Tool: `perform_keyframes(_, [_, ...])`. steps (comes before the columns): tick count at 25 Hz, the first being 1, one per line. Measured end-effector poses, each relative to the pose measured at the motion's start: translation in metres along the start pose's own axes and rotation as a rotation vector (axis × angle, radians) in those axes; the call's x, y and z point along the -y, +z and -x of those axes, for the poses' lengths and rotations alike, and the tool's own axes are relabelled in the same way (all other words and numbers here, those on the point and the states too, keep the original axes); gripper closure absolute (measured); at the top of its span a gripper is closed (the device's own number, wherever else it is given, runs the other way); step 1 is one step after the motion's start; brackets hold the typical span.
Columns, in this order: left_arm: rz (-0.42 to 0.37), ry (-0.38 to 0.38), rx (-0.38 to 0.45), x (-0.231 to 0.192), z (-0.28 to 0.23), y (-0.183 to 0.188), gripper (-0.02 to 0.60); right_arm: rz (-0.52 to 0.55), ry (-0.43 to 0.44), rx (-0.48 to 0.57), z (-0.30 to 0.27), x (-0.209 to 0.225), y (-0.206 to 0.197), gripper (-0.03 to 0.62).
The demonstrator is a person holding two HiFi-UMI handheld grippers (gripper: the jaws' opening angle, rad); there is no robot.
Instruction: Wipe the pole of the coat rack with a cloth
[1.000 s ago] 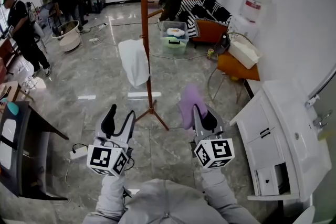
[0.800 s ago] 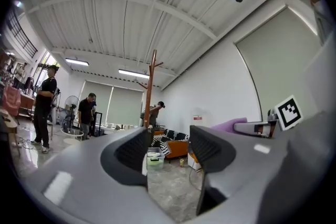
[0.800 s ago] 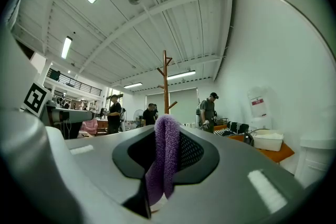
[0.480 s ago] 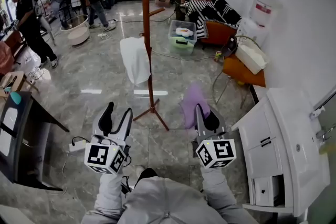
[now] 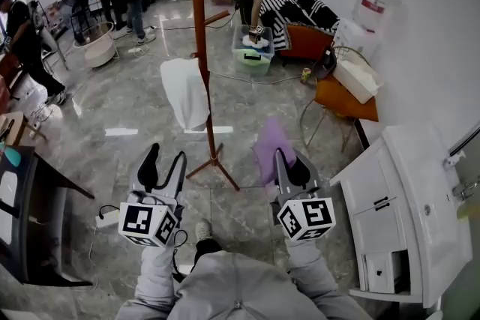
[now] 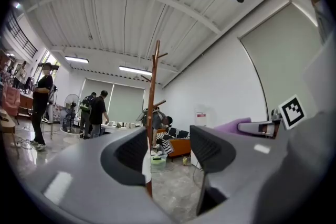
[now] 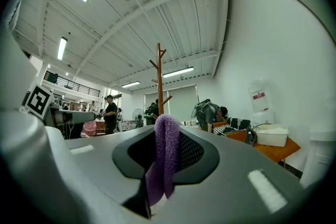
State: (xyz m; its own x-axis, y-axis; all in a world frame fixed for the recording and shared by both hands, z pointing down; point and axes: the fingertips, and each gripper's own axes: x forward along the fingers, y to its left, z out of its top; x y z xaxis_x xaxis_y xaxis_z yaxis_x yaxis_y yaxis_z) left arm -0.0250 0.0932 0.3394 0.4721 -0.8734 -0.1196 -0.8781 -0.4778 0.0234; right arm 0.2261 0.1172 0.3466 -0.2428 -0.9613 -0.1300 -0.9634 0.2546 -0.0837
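Right gripper view shows right gripper (image 7: 167, 136) clenched on purple cloth (image 7: 164, 170); left gripper (image 6: 168, 144) spread apart.

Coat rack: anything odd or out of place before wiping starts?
Nothing looks damaged or spilled. One oddity: a white fabric item hangs against the lower half of the coat rack pole and could obstruct a full wipe. The purple cloth is clamped in the right gripper, apart from the pole.
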Motion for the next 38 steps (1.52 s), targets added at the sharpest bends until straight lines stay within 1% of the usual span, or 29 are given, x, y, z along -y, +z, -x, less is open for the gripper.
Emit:
perform_keyframes(7, [0.008,-0.022,-0.017,-0.071,-0.057,-0.007,0.310,-0.005,-0.035,-0.003,-0.084,-0.009,-0.010,0.530])
perform_keyframes(11, [0.012,-0.061,-0.029,-0.104,-0.093,-0.009,0.310,-0.003,-0.051,0.001,-0.132,-0.018,-0.012,0.530])
perform_keyframes(16, [0.002,-0.099,-0.027,-0.146,-0.132,-0.008,0.310,0.005,-0.097,0.029,-0.182,-0.019,-0.005,0.530])
perform_keyframes(20, [0.002,-0.125,-0.027,-0.174,-0.154,-0.010,0.310,0.014,-0.140,0.067,-0.208,-0.017,0.006,0.530])
perform_keyframes(24, [0.016,-0.132,-0.023,-0.191,-0.167,-0.010,0.310,0.033,-0.163,0.085,-0.226,-0.020,0.019,0.530])
perform_keyframes(30, [0.041,-0.127,-0.033,-0.205,-0.181,-0.024,0.310,0.047,-0.170,0.097,-0.245,-0.017,0.023,0.530])
perform_keyframes(33, [0.046,-0.109,-0.032,-0.211,-0.184,-0.023,0.310,0.068,-0.178,0.128,-0.253,-0.012,0.038,0.530])
perform_keyframes(38, [0.063,-0.059,-0.028,-0.225,-0.187,-0.021,0.309,0.106,-0.181,0.212,-0.269,0.002,0.078,0.530])
